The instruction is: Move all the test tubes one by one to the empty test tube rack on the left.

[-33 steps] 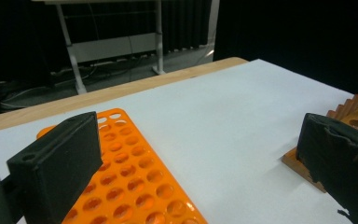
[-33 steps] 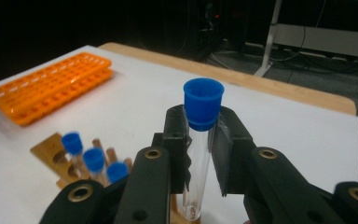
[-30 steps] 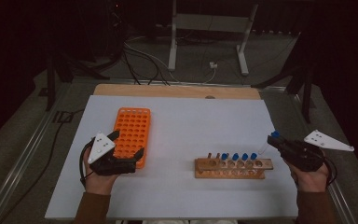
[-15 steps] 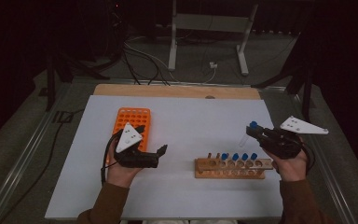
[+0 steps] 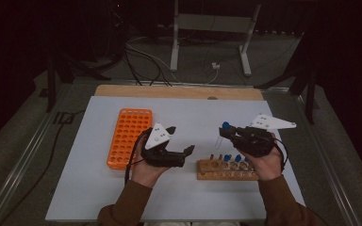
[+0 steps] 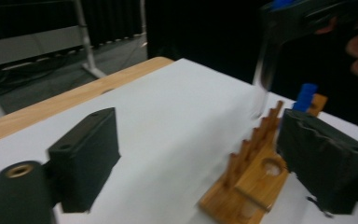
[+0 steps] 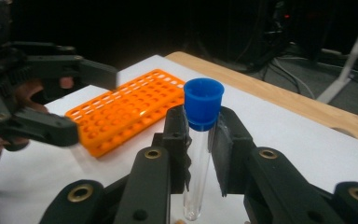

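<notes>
**Claw clamped on a capped glass tube, midway between two racks**

Right claw (image 5: 227,135) of mine is clenched on a blue-capped test tube (image 7: 199,154), pads pinching the clear wall just under the cap, tube upright. In the high view that tube (image 5: 222,136) hangs right of centre in the frame, above the white table (image 5: 99,197) and just up-left of the wooden rack. My left claw (image 5: 181,141) sits at centre frame with its jaws apart; they have just been closing somewhat, and nothing lies between them. In its own view the pads (image 6: 86,156) stand wide at lower left and lower right.

Largest of the things on the table is the orange tube rack (image 5: 128,136), left of centre, a grid of many small holes, all empty as far as I can see. Smaller is the wooden rack (image 5: 226,169), lower right of centre, with several blue-capped tubes standing in it.

Handling, as I judge it: the tube is light, stiff and smooth, likely glass or hard plastic, so it could slip if I ease my grip and crack if I squeeze hard. Gripping the wall high, right below the cap, looks sound, since the cap's rim stops it sliding down. To hand it over, I would have my left claw take the bare lower wall.
</notes>
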Demonstrator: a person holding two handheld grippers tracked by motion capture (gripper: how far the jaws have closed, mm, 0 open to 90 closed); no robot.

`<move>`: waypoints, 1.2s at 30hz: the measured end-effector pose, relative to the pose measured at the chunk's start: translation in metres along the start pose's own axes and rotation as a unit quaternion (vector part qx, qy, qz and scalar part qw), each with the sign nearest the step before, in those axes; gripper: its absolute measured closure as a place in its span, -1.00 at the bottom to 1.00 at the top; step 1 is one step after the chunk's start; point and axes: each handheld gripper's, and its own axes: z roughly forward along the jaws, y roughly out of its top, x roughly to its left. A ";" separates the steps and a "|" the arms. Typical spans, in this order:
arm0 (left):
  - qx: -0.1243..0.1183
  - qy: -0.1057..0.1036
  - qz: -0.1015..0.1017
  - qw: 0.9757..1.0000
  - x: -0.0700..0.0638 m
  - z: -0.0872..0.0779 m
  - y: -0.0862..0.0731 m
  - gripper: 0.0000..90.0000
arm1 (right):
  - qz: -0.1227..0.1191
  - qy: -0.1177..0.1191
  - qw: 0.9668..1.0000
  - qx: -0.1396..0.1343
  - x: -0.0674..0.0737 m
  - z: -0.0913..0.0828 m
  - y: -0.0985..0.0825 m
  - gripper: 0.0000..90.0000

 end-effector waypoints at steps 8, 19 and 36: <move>0.006 -0.040 0.000 0.999 -0.011 0.022 0.005 -0.14 | 0.003 0.028 1.000 0.000 0.013 0.014 0.001 0.70; -0.004 -0.081 -0.004 0.997 -0.018 0.035 0.006 0.40 | -0.003 0.049 0.999 0.003 0.022 0.020 0.002 0.70; -0.013 -0.053 -0.010 0.998 -0.007 0.032 0.003 0.74 | -0.005 0.045 0.999 -0.012 0.019 0.012 0.000 -0.08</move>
